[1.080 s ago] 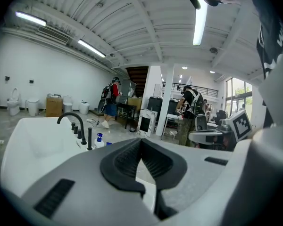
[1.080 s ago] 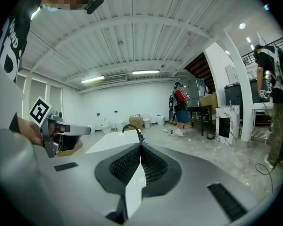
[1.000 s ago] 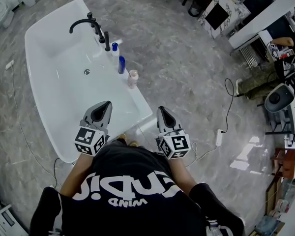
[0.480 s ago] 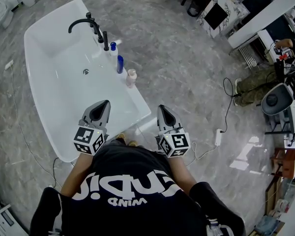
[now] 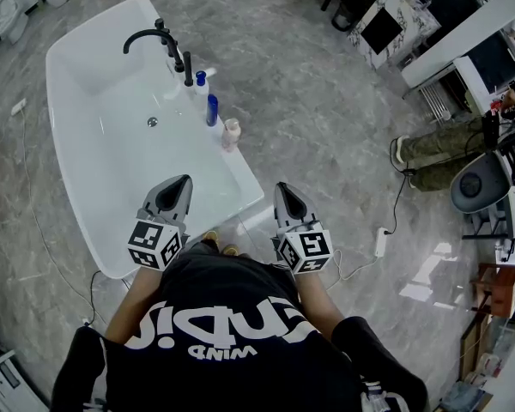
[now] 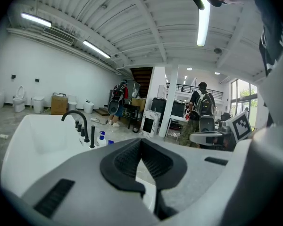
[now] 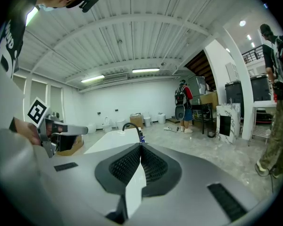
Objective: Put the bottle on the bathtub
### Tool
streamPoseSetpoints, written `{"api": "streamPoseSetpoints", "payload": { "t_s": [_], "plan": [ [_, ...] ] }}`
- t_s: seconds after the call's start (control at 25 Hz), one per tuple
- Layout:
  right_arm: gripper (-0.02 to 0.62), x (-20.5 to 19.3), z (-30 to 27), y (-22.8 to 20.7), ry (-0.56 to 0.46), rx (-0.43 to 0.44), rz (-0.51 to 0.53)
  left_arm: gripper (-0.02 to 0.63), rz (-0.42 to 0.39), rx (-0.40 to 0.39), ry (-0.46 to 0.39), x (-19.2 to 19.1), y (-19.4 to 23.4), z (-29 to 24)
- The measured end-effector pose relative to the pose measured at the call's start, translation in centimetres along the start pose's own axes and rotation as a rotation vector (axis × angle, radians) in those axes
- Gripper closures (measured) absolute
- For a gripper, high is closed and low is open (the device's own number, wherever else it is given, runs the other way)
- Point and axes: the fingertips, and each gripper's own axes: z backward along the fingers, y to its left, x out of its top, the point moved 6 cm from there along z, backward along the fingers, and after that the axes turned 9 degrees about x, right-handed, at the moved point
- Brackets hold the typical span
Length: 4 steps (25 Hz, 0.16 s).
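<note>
The pinkish bottle [image 5: 231,134] stands upright on the long rim of the bathtub [image 5: 103,157], ahead of both sets of jaws and nearer the line of the left pair. Beyond it on the same rim come a blue bottle [image 5: 211,110] and a white pump bottle [image 5: 200,81], each a little apart from the next, and then the black tap [image 5: 159,41]. The left gripper [image 5: 184,181] hangs over the near corner of the tub. The right gripper [image 5: 281,188] hangs just off its outer edge, above the floor. Each gripper's own view shows its jaws clenched tip to tip with nothing between them. No bottle is carried and all three seen here already stand on the tub, so I judge the placing either done or not begun. If one is to be moved, the next move calls for parting a pair of jaws and reaching well forward along the rim without toppling the neighbours. The tub basin looks dry and bare, with only the drain [image 5: 152,122] on its floor. What the bottles hold cannot be told.
</note>
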Motion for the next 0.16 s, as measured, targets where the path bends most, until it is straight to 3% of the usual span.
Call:
{"api": "streamPoseSetpoints", "payload": {
  "t_s": [0.16],
  "plan": [
    [0.572, -0.27, 0.18, -0.09, 0.009, -0.001, -0.003, 0.598, 0.012, 0.008, 0.001, -0.05, 0.04, 0.12]
  ]
}}
